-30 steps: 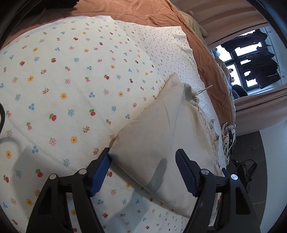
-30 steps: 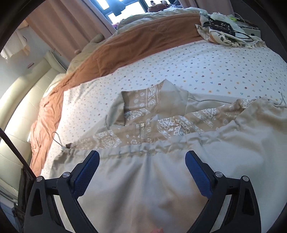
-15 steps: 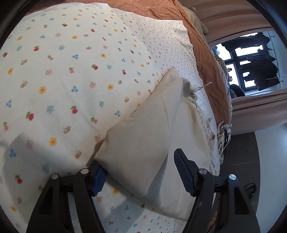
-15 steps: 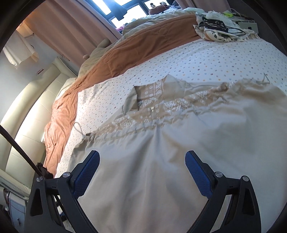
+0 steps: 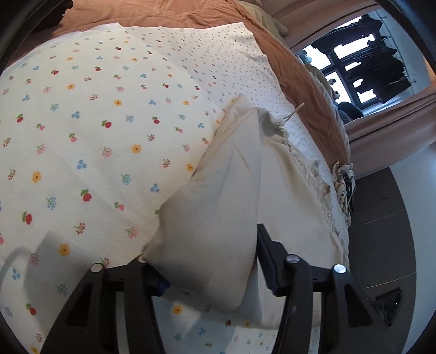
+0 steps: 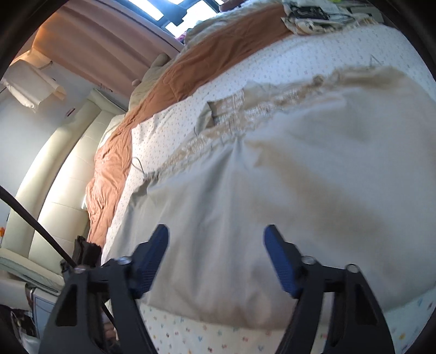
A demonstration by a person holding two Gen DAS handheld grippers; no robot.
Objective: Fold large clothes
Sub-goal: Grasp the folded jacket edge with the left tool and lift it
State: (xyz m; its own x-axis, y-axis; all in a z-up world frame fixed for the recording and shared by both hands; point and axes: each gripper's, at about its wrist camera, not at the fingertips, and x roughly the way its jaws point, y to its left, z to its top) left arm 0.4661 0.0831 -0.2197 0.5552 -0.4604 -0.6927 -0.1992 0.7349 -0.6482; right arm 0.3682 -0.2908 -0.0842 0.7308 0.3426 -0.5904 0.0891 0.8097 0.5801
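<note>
A large beige garment (image 5: 231,190) with a patterned lining and a drawstring lies spread on the flowered bedsheet (image 5: 95,136). In the left wrist view its near corner bulges up between the fingers of my left gripper (image 5: 209,258). Those jaws are closing; the cloth drapes over and hides the left fingertip, and the right fingertip (image 5: 263,245) stands against the fold. In the right wrist view the garment (image 6: 299,163) fills the frame. My right gripper (image 6: 215,231) hovers over the flat cloth just inside the near hem. Its jaws are closing too, the pads apart above the fabric.
A brown blanket (image 6: 218,49) runs along the far side of the bed, with a cream padded headboard (image 6: 54,168) at the left. A heap of cloth and cables (image 6: 308,13) sits at the far corner. Dark floor (image 5: 381,217) lies beyond the bed's right edge.
Both grippers' jaws have narrowed. The garment's corner now bunches higher between the left fingers. The right gripper slid along the garment toward its near hem, and the bedsheet now shows below it.
</note>
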